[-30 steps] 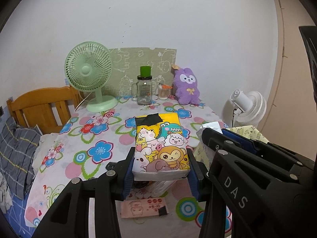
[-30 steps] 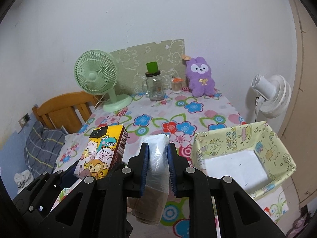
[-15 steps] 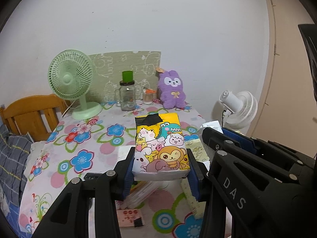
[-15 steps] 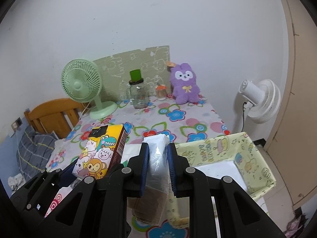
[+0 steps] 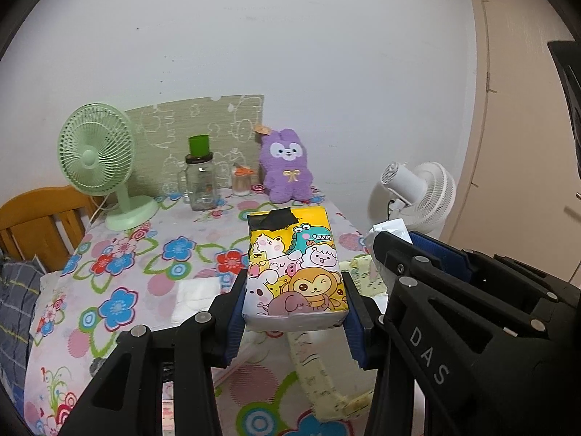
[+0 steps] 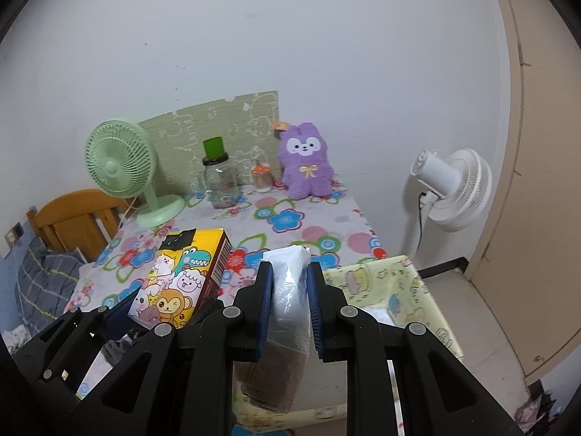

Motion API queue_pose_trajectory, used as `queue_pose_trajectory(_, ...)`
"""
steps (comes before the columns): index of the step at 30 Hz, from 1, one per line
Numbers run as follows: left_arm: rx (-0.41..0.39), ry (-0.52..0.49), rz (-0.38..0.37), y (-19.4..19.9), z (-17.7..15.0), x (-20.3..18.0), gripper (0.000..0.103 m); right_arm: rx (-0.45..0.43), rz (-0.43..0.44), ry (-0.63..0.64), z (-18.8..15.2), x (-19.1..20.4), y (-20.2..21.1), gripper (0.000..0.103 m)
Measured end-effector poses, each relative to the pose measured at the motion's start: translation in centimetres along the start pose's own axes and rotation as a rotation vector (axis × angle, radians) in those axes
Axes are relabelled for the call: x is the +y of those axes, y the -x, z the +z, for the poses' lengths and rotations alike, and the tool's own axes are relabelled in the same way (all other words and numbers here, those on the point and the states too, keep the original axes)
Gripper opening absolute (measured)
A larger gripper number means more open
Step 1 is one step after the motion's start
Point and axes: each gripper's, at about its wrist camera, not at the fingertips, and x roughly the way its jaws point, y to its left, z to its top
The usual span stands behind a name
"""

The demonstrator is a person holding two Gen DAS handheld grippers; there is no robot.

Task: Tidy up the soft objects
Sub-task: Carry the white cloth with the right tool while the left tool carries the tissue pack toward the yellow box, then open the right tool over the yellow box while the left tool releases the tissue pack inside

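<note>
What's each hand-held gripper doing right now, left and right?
Left hand-held gripper: closed on the cartoon tissue pack, held above the table.
Right hand-held gripper: closed on the clear plastic pack, near the yellow fabric bin.

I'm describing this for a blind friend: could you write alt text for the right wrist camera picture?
The right gripper squeezes a clear plastic packet above a yellow fabric bin. Beside it, the left gripper holds a cartoon-animal tissue pack over a flowered tablecloth.
</note>
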Motion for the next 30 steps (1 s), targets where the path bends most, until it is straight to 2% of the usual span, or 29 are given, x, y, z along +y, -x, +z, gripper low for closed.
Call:
queue_pose_trajectory(6,0.012,-0.008,-0.027,-1.3,-0.2,-1.6,0.048,0.005,-0.033,-0.020,-0.2,-2.1,-0.6,0.022)
queue_pose_trajectory(15,0.069,-0.004,-0.070,-4.1,-0.9,-3.4,0.048,0.051,-0.083,-0.046,-1.1,-4.9,-2.4,0.022)
queue_pose_trajectory(30,0.193,-0.017,-0.075,-8.6,-3.0,-5.0,0.049,0.153,-0.134,-0.085,-2.8,-7.7,-6.7,0.022)
